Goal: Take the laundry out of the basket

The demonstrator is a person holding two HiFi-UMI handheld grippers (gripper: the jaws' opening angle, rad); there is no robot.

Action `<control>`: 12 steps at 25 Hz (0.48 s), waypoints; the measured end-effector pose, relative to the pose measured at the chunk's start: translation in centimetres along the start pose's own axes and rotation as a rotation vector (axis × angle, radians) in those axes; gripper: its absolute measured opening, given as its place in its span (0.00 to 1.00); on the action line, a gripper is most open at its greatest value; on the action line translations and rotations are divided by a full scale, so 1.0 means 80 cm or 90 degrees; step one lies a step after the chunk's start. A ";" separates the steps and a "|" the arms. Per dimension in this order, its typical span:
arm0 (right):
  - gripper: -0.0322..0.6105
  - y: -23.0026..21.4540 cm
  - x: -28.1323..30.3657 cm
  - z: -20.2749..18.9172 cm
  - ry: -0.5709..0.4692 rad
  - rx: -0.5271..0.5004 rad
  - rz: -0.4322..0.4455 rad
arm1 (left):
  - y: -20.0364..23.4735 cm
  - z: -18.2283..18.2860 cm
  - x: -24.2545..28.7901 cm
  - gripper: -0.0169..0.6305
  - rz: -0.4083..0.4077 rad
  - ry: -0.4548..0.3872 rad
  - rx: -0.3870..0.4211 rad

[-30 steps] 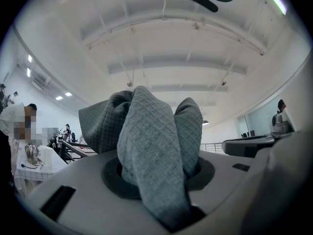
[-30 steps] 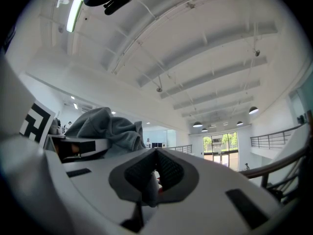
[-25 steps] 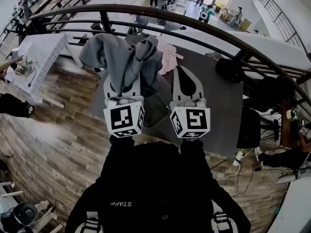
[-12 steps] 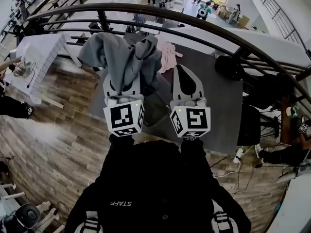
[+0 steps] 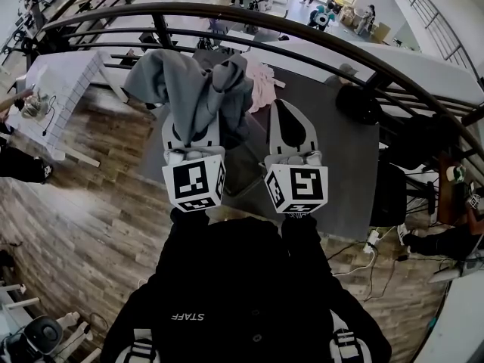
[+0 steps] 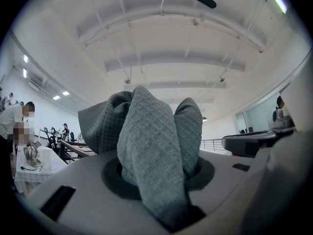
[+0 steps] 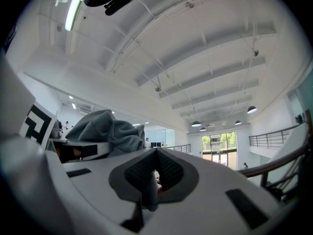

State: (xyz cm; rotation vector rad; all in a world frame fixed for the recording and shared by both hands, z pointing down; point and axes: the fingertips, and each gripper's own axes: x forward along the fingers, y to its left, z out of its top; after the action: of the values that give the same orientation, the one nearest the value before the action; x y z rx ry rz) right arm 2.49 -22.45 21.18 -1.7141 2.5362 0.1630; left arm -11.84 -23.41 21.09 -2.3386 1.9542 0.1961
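Garment under inspection: one grey waffle-knit piece [image 6: 154, 146], bunched and held aloft, well clear of the dark grey surface [image 5: 333, 150] below. It is pinched in the left gripper [image 5: 193, 131], with a thick fold running down between the jaws and loose lobes spilling over both sides of the tips. The jaws stand partly apart, only as far as the wad of cloth forces them.

Handling assessment: soft and limp, with no stiffness. The fabric drapes and folds under its own weight. It is judged light to moderate in weight, and the textured knit should resist slipping. It is not fragile. The main risk is trailing ends snagging on the dark railing [image 5: 302, 32] or on the other tool. The best hold is a gathered bunch of several layers, as it has now. A single edge would let the rest hang long.

Right gripper [image 5: 283, 112]: jaws pressed together, with no cloth between the pads. It is carried level with the left one, just beside it, and is not touching the garment.

Pose: both tools are held out in front of the person's chest, side by side, tips pointing away from the body and upward. Both gripper views look at the ceiling.

Other laundry: a pink garment [image 5: 262, 82] lies on the dark surface beyond the tools. The basket cannot be made out in any view.
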 end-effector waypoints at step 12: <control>0.07 -0.007 -0.002 -0.007 0.006 0.005 0.002 | -0.005 -0.008 -0.002 0.28 0.008 0.008 0.002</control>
State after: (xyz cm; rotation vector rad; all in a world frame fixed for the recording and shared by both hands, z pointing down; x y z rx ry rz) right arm 3.06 -22.63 21.76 -1.7132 2.5426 0.1459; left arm -11.47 -23.30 21.70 -2.3321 1.9739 0.1795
